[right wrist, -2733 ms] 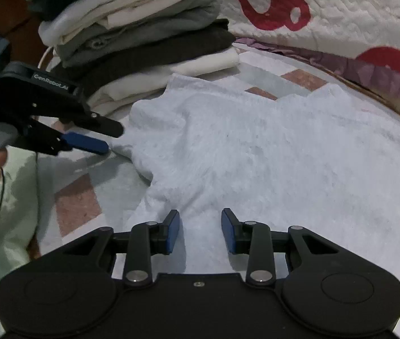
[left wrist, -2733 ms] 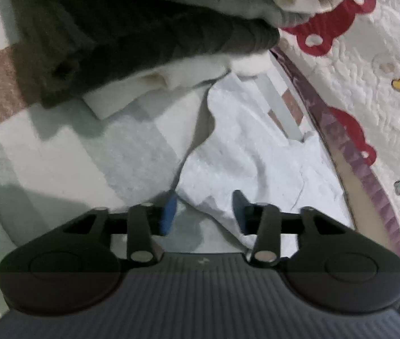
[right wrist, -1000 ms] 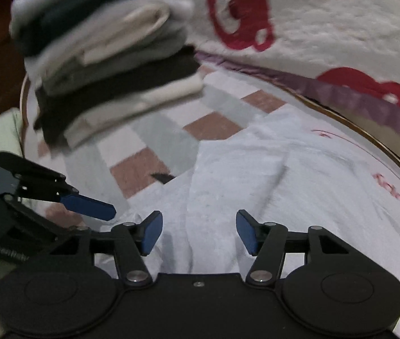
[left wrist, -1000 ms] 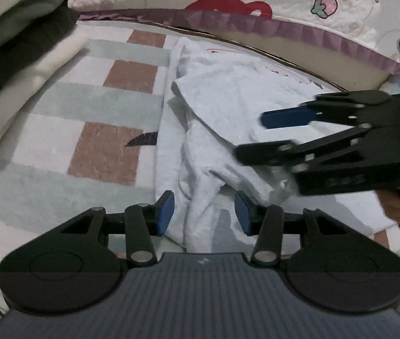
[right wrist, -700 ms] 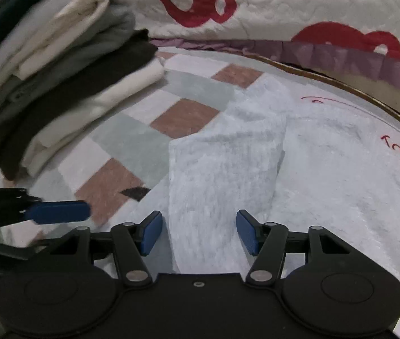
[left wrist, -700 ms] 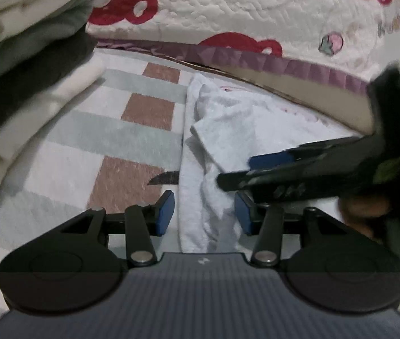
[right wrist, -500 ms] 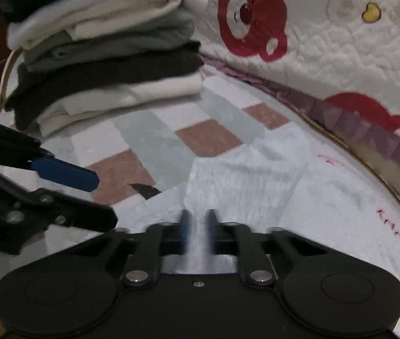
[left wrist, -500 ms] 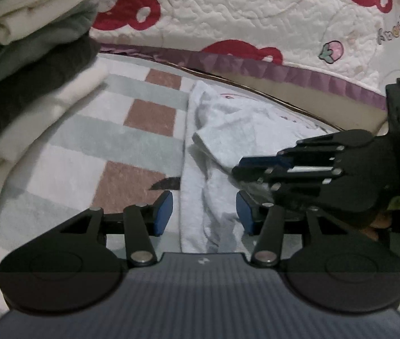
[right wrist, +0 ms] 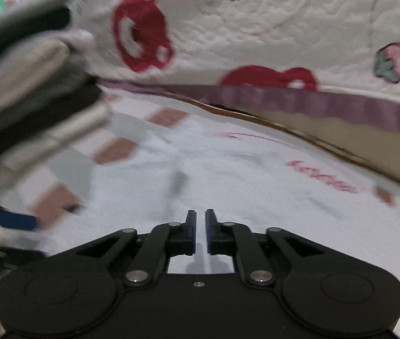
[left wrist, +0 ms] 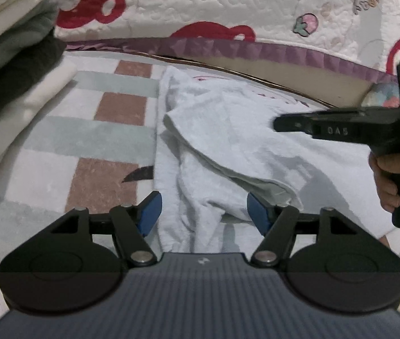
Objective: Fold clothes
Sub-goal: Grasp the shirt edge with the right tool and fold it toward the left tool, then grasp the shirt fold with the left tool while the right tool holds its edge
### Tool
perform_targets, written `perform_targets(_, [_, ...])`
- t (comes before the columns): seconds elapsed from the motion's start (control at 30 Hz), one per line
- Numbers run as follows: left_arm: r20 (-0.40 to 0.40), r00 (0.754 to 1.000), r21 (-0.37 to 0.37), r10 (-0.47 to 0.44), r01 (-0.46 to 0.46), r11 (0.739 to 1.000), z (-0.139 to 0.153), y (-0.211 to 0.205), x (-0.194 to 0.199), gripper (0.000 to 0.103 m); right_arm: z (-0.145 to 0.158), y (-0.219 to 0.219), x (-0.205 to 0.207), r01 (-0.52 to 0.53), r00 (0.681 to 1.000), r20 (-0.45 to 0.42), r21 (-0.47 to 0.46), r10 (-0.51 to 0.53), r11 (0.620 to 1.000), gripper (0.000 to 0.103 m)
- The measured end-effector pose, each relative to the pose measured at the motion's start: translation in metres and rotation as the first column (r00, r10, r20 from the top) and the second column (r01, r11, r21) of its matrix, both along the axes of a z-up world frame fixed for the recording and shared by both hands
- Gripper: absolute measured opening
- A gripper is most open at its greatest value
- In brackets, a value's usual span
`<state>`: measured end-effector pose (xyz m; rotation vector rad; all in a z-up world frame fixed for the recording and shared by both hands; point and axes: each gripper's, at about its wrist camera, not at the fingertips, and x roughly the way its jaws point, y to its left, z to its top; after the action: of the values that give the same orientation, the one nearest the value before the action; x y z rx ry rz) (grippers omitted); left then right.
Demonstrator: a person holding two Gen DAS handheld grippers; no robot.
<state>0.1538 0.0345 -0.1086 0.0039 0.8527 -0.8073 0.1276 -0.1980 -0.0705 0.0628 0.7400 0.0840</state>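
Note:
A white fleecy garment (left wrist: 228,138) with pink lettering lies on the checked mat, one sleeve folded over its body. It fills the middle of the right wrist view (right wrist: 242,180). My left gripper (left wrist: 202,212) is open, low over the garment's near edge, with cloth between its blue pads. My right gripper (right wrist: 199,231) is shut and empty, just above the cloth; it also shows from the side in the left wrist view (left wrist: 341,130).
A stack of folded clothes (left wrist: 8,65) stands at the left, also blurred in the right wrist view (right wrist: 30,90). A checked mat (left wrist: 92,130) covers the round table. A bear-print quilt (left wrist: 228,5) rises behind the purple-trimmed table edge (left wrist: 256,53).
My right gripper shut and pulled back to the right, away from the folded sleeve. My left gripper opened wider over the garment's near edge.

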Motion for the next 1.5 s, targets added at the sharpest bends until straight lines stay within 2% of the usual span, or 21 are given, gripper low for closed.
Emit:
perform_targets(0.03, [-0.01, 1.0, 0.01, -0.018, 0.018, 1.0, 0.0, -0.002, 0.0, 0.043, 0.002, 0.006, 0.004, -0.033, 0.999, -0.006, 0.031, 0.033, 0.999, 0.041])
perform_targets(0.07, [-0.025, 0.999, 0.017, -0.027, 0.027, 1.0, -0.001, -0.004, 0.001, 0.034, 0.003, 0.013, 0.01, -0.066, 0.998, -0.014, 0.059, 0.067, 0.996, 0.05])
perform_targets(0.1, [-0.027, 0.999, 0.018, -0.02, 0.02, 1.0, -0.003, -0.003, 0.002, 0.033, 0.004, 0.02, 0.018, -0.09, 0.995, -0.026, 0.103, 0.093, 0.991, 0.059])
perform_targets(0.17, [-0.025, 1.0, 0.018, 0.0, 0.001, 1.0, -0.006, -0.002, 0.005, 0.028, 0.004, 0.033, 0.037, -0.108, 0.991, -0.062, 0.195, 0.122, 0.975, 0.062])
perform_targets(0.23, [-0.018, 1.0, 0.029, -0.002, 0.002, 1.0, -0.008, -0.001, 0.003, 0.027, -0.002, 0.048, 0.06, -0.11, 0.985, -0.105, 0.215, 0.135, 0.97, 0.064])
perform_targets(0.4, [-0.021, 1.0, 0.047, -0.022, 0.023, 0.999, -0.011, -0.006, -0.002, 0.027, -0.037, 0.081, 0.089, -0.108, 0.975, -0.193, 0.028, 0.112, 0.994, 0.065])
perform_targets(0.47, [-0.033, 0.999, 0.07, -0.02, 0.023, 0.997, -0.016, -0.008, -0.004, 0.027, -0.039, 0.086, 0.08, -0.154, 0.978, -0.154, -0.073, 0.142, 0.985, 0.053])
perform_targets(0.5, [-0.038, 0.999, 0.078, -0.018, 0.02, 0.997, -0.018, -0.008, -0.004, 0.027, -0.04, 0.088, 0.074, -0.176, 0.978, -0.133, -0.125, 0.16, 0.976, 0.033])
perform_targets(0.53, [-0.042, 0.999, 0.084, -0.015, 0.018, 0.996, -0.019, -0.009, -0.003, 0.027, -0.036, 0.084, 0.07, -0.177, 0.98, -0.109, -0.121, 0.164, 0.977, 0.014])
perform_targets(0.6, [-0.038, 0.999, 0.087, -0.005, 0.008, 0.996, -0.02, -0.008, -0.002, 0.027, -0.026, 0.061, 0.065, -0.128, 0.99, -0.059, 0.002, 0.128, 0.992, 0.01])
perform_targets(0.67, [-0.018, 1.0, 0.089, -0.005, 0.006, 0.996, -0.019, -0.007, -0.002, 0.031, -0.016, 0.04, 0.055, -0.076, 0.997, -0.023, 0.082, 0.078, 0.994, 0.009])
perform_targets(0.9, [-0.005, 1.0, 0.108, 0.015, -0.015, 0.994, -0.018, -0.005, 0.002, 0.031, -0.009, -0.008, 0.027, 0.012, 0.999, 0.038, 0.271, -0.023, 0.962, 0.009])
perform_targets(1.0, [-0.003, 1.0, 0.115, 0.018, -0.018, 0.993, -0.019, -0.005, 0.002, 0.031, -0.013, -0.024, 0.024, 0.068, 0.996, 0.037, 0.306, -0.084, 0.95, 0.004])
perform_targets(1.07, [-0.007, 1.0, 0.11, 0.019, -0.018, 0.994, -0.019, -0.005, 0.003, 0.031, -0.013, -0.03, 0.019, 0.113, 0.991, 0.035, 0.268, -0.127, 0.957, 0.004])
perform_targets(1.2, [-0.019, 1.0, 0.104, 0.015, -0.013, 0.995, -0.019, -0.005, 0.004, 0.031, -0.02, -0.039, 0.012, 0.207, 0.978, 0.008, 0.108, -0.209, 0.972, 0.004])
perform_targets(1.3, [-0.015, 1.0, 0.13, -0.009, 0.011, 0.991, -0.019, -0.01, 0.001, 0.037, -0.027, -0.049, 0.005, 0.278, 0.96, -0.035, -0.01, -0.279, 0.96, 0.005])
perform_targets(1.37, [-0.006, 1.0, 0.15, -0.023, 0.024, 0.988, -0.017, -0.015, -0.003, 0.041, -0.039, -0.051, 0.006, 0.289, 0.943, -0.14, -0.106, -0.303, 0.951, 0.015])
perform_targets(1.4, [0.002, 1.0, 0.157, -0.029, 0.028, 0.987, -0.015, -0.018, -0.004, 0.041, -0.043, -0.049, 0.006, 0.286, 0.936, -0.17, -0.145, -0.308, 0.947, 0.015])
perform_targets(1.47, [0.058, 0.997, 0.205, -0.047, 0.034, 0.978, -0.013, -0.024, -0.01, 0.041, -0.038, -0.045, 0.001, 0.279, 0.943, -0.139, -0.166, -0.303, 0.946, 0.022])
perform_targets(1.5, [0.087, 0.995, 0.231, -0.057, 0.036, 0.972, -0.012, -0.027, -0.013, 0.041, -0.032, -0.043, -0.001, 0.275, 0.948, -0.116, -0.162, -0.296, 0.948, 0.035])
